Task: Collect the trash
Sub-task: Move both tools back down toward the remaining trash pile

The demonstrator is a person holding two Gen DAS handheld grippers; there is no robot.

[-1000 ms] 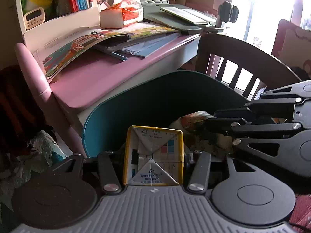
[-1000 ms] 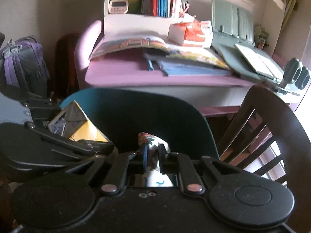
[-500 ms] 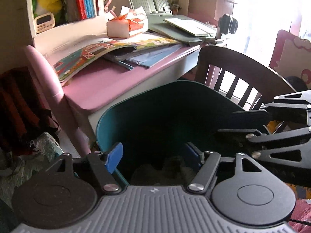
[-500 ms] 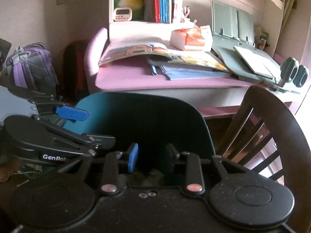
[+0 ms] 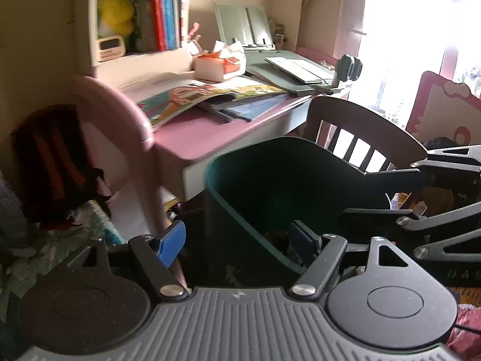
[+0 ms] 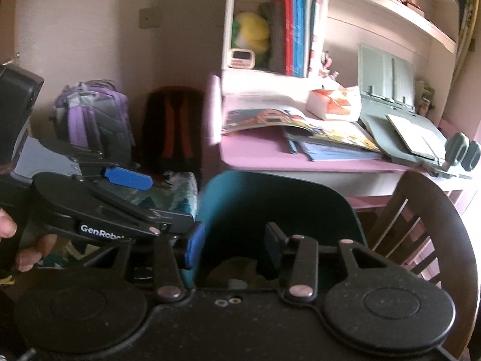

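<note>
A dark teal trash bin (image 5: pixel 270 186) stands on the floor in front of the pink desk; it also shows in the right wrist view (image 6: pixel 270 204). Some trash lies dimly at its bottom (image 6: pixel 237 270). My left gripper (image 5: pixel 237 240) is open and empty, its blue pads (image 5: pixel 171 242) straddling the bin's near left wall. My right gripper (image 6: pixel 234 243) is open and empty above the bin's near rim. Each gripper shows in the other's view: the right one at the right (image 5: pixel 421 207), the left one at the left (image 6: pixel 114 201).
A pink desk (image 5: pixel 192 132) with open books (image 5: pixel 210 99) and a tissue pack (image 5: pixel 219 63) stands behind the bin. A dark wooden chair (image 5: pixel 360 126) is at the right. A purple backpack (image 6: pixel 90 117) and a dark bag (image 6: pixel 174 126) sit on the floor at the left.
Both grippers opened and let go: the yellow Tetra Pak carton and the crumpled wrapper dropped into the bin. Both grippers then drew back and swung left.
</note>
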